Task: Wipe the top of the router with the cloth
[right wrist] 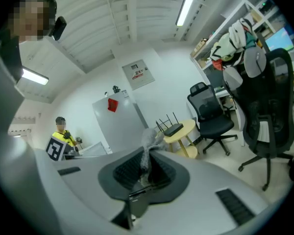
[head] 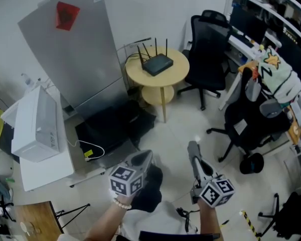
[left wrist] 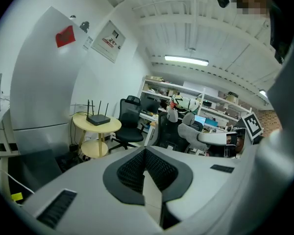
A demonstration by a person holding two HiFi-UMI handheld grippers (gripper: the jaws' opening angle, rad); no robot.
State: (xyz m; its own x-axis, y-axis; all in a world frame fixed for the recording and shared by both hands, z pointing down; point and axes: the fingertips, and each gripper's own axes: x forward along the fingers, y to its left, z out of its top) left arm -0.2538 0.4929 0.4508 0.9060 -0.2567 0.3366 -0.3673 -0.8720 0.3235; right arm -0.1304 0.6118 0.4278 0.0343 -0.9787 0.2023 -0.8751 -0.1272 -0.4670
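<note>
The black router (head: pixel 158 64), with several antennas, lies on a round wooden table (head: pixel 178 72) across the room; it also shows small in the left gripper view (left wrist: pixel 98 120) and the right gripper view (right wrist: pixel 173 129). My right gripper (head: pixel 193 148) (right wrist: pixel 148 153) is shut on a grey cloth (right wrist: pixel 150 141), which sticks up from between the jaws. My left gripper (head: pixel 143 159) (left wrist: pixel 144 153) is held beside it with the jaws together and nothing between them. Both grippers hang over the floor, well short of the table.
A tall silver fridge (head: pixel 75 49) stands left of the table, with a black box (head: pixel 110 129) on the floor before it. A black office chair (head: pixel 208 44) is right of the table. Another chair draped with clothes (head: pixel 258 109) and a desk fill the right. A white appliance (head: pixel 37 127) sits at left.
</note>
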